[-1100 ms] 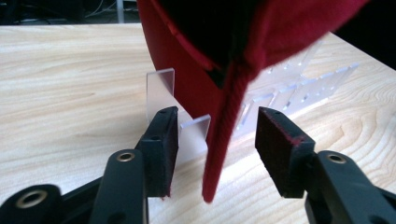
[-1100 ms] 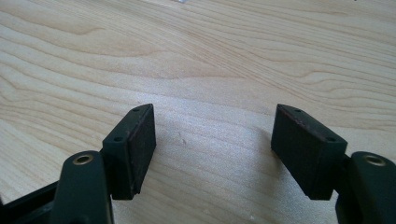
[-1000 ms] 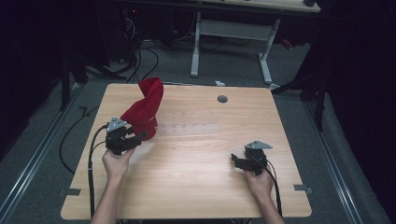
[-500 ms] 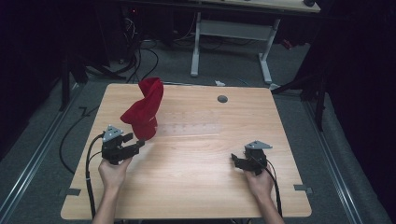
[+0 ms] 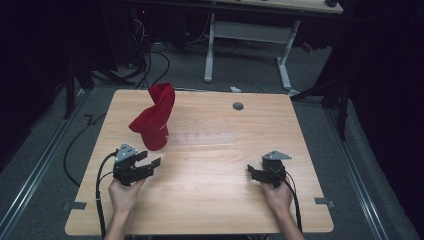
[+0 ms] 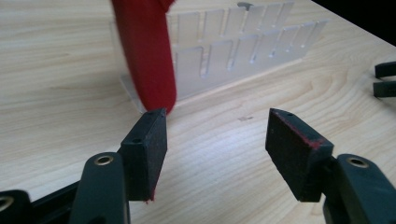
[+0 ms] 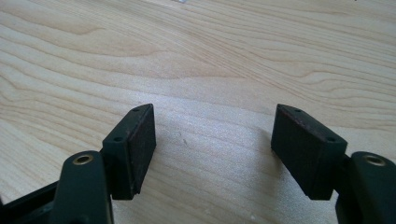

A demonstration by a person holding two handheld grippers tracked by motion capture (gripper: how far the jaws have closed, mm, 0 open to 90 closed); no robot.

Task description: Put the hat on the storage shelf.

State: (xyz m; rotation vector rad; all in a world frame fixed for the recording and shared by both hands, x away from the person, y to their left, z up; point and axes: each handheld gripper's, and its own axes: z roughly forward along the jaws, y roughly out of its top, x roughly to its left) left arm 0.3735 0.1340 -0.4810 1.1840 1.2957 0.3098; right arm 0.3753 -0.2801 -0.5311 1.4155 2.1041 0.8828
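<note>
Left tool [image 5: 152, 164] gaping beside red cloth [image 5: 152, 120] on clear rack [image 6: 233, 51].

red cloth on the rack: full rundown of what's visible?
The red cloth is soft, plain fabric, standing tall and twisted, draped over the left end of a clear slotted rack on the wooden table. Its top curls to a peak toward the far edge; its lower part bulges, and the hem hangs down to the rack's base. In the left gripper view it hangs as a smooth red fold just beyond the left tool, whose jaws are open and off the cloth. Nothing else touches it.
</note>
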